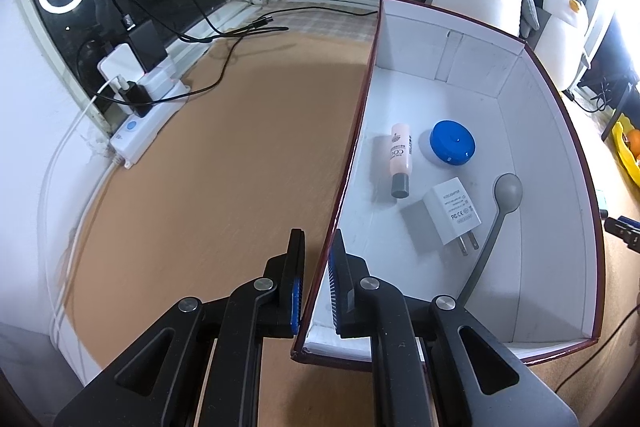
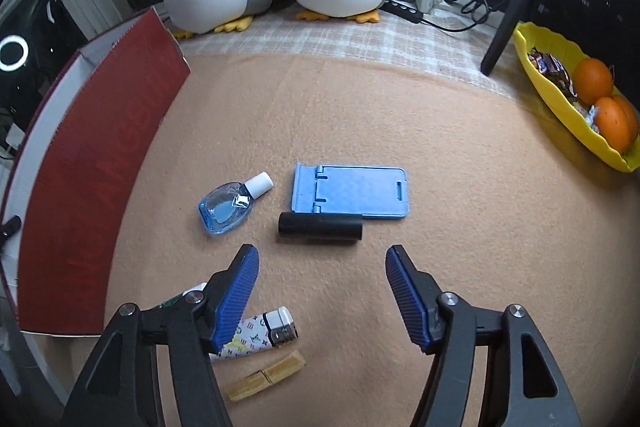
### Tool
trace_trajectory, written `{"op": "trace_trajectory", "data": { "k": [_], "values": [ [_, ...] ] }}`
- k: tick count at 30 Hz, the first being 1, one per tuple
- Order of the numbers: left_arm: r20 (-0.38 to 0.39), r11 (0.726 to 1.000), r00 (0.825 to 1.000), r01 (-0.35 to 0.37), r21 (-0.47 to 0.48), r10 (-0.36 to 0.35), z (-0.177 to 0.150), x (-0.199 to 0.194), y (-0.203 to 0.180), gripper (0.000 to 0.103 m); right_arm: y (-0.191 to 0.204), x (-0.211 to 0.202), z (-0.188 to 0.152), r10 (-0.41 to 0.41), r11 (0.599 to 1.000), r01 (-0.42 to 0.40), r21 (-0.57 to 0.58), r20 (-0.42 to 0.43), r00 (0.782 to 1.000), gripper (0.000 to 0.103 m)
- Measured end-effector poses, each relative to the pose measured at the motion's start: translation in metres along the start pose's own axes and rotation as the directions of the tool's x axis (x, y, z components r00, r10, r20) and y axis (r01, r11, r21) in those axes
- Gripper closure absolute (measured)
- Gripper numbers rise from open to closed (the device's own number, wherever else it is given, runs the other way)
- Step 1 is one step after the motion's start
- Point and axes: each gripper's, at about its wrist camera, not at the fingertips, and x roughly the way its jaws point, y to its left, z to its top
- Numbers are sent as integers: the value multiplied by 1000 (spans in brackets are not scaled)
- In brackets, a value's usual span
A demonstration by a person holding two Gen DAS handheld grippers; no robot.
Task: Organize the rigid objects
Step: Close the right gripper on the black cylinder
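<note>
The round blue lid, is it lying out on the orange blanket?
No, the round blue lid lies inside the white-lined box, beside a pale pink bottle and a white plug adapter.

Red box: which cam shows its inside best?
Left wrist: the red box lies open to it, with bottle, blue lid, charger and spoon inside. Right wrist shows only its red outer wall.

The box (image 1: 440,75), white inside and dark red outside, stands open-topped. On its floor lie a pink bottle (image 1: 401,159), a blue lid (image 1: 453,142), a white charger (image 1: 454,217) and a grey spoon (image 1: 500,211). Outside lie a blue bottle (image 2: 228,205), a blue stand (image 2: 352,191), a black tube (image 2: 320,226), a patterned lighter (image 2: 260,335) and a wooden clothespin (image 2: 266,375).
</note>
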Motion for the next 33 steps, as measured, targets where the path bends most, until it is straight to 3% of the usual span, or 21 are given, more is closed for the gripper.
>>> {"op": "trace_trajectory", "data": {
  "k": [5,21,23,25,33],
  "values": [
    [-1,1000,1000,-4,-1,4,0,0,0,92,7,17,2,-53,998,53,-27,-16,998,41],
    [-1,1000,1000,-3,-2,3,0,0,0,92,4,36,11,-78,997,78,-13,-56,995,41],
    [-1,1000,1000,-3,-2,3,0,0,0,92,3,37,12,-75,997,74,-10,-58,995,43],
    [-1,1000,1000,-3,-2,3,0,0,0,92,2,37,12,-73,997,72,-10,-62,995,54],
    [-2,1000,1000,0,-4,0,0,1,0,92,6,32,10,-62,998,60,-28,-55,997,55]
  ]
}}
